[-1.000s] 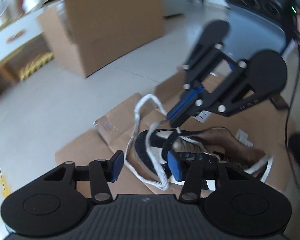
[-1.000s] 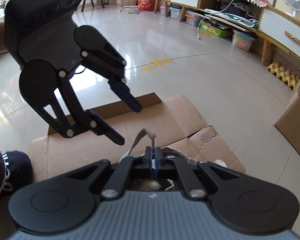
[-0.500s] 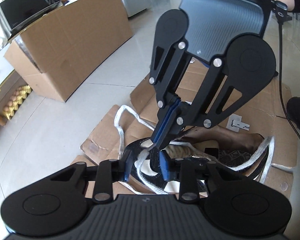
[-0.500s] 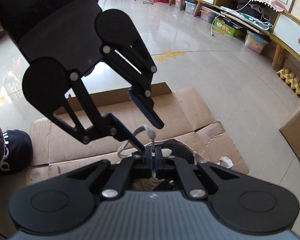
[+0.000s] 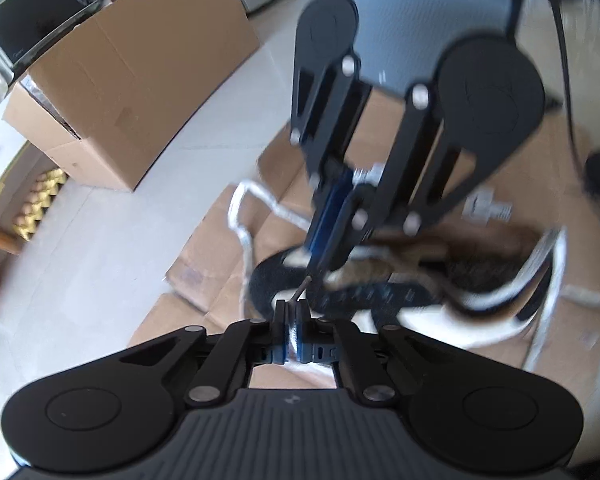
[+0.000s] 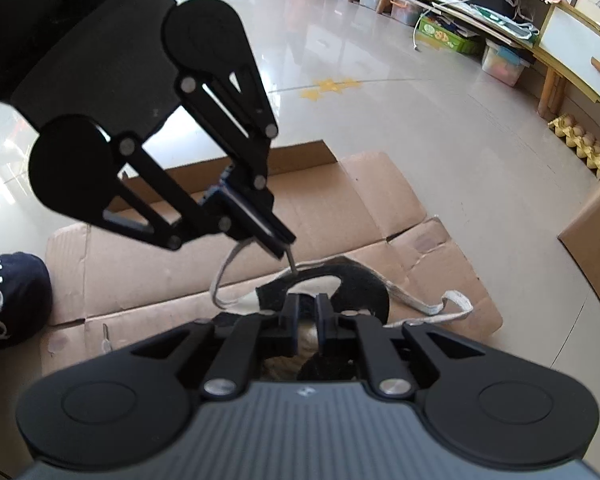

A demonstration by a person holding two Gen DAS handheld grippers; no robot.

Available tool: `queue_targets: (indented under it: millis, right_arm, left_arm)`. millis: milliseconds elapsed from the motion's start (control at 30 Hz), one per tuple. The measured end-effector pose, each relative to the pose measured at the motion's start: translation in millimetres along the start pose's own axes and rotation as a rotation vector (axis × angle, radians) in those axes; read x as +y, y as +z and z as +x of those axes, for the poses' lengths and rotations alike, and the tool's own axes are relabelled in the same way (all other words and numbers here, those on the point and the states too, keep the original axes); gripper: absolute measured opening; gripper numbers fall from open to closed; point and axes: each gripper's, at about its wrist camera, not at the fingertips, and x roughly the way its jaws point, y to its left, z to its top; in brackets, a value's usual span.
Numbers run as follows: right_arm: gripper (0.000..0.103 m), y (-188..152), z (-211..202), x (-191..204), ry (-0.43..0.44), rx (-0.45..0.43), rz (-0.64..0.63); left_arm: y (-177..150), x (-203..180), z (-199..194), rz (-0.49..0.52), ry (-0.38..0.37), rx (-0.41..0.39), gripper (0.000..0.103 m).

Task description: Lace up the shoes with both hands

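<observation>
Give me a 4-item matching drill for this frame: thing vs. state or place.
Things:
1. left gripper
2. right gripper
3. shoe
4. egg tray

States or places:
a. on the cardboard
b. open
c. shut on the lace
d. on the bare floor

Pairs: 1-c, 2-b, 3-a, 4-d
</observation>
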Motion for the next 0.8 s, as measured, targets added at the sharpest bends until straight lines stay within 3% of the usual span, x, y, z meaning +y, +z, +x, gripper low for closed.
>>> queue_targets:
  millis: [33, 467, 800]
  right_arm:
    - [0.009, -5.1, 5.7, 2.6, 0.005, 0.033, -0.013]
    - [0.010, -8.6, 31.0, 12.5, 0.038, 0.075, -0.049]
    - [0.011, -16.8, 28.0, -6.3, 0.108, -0.019, 0.157]
  left_arm:
    - [-0.1, -0.7, 1.5, 0.010, 0.000, 0.005, 0.002]
    - [16.3, -5.4, 16.1, 0.134, 0.004, 0.032, 0.002]
    - [34.7, -4.8, 18.1, 0.239, 0.024, 0.049, 0.002]
